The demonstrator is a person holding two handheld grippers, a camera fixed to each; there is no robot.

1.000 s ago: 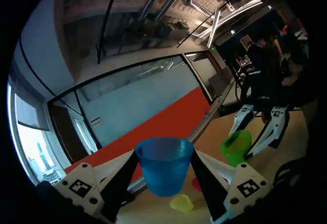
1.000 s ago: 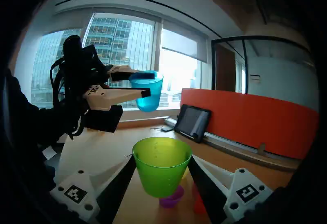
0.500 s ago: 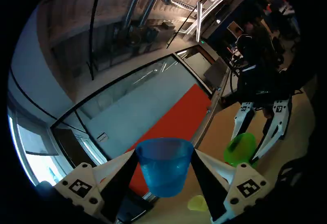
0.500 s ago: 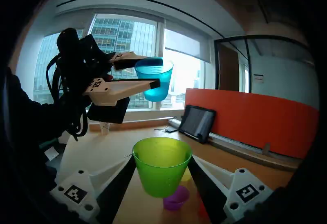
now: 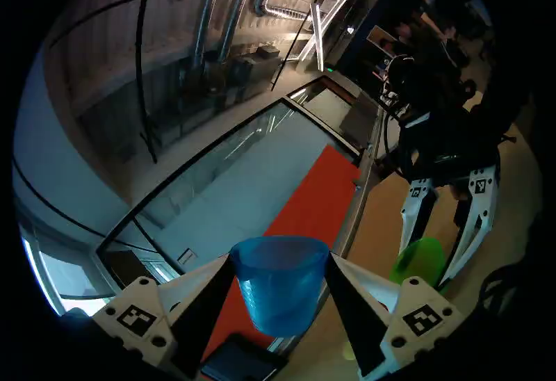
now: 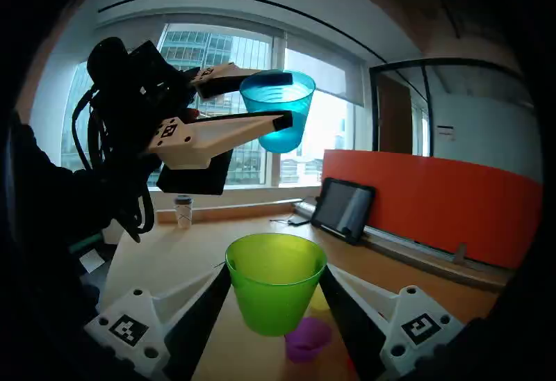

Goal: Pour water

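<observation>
Two cups mouth-up, left gripper jaws clamping blue cup, right gripper jaws clamping green cup

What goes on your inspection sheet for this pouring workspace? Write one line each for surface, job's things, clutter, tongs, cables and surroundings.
Surface: wooden table, no spill seen.
Job's things: blue cup held in the air, higher than the green cup; both near upright; whether either holds water cannot be told.
Clutter: purple cup and yellow cup on the table below the green cup; tablet propped up; paper cup at the far edge.
Tongs: left tongs closed on the blue cup; right tongs closed on the green cup.
Cables: black cable bundle behind the left tongs.
Surroundings: windows, orange partition.
</observation>
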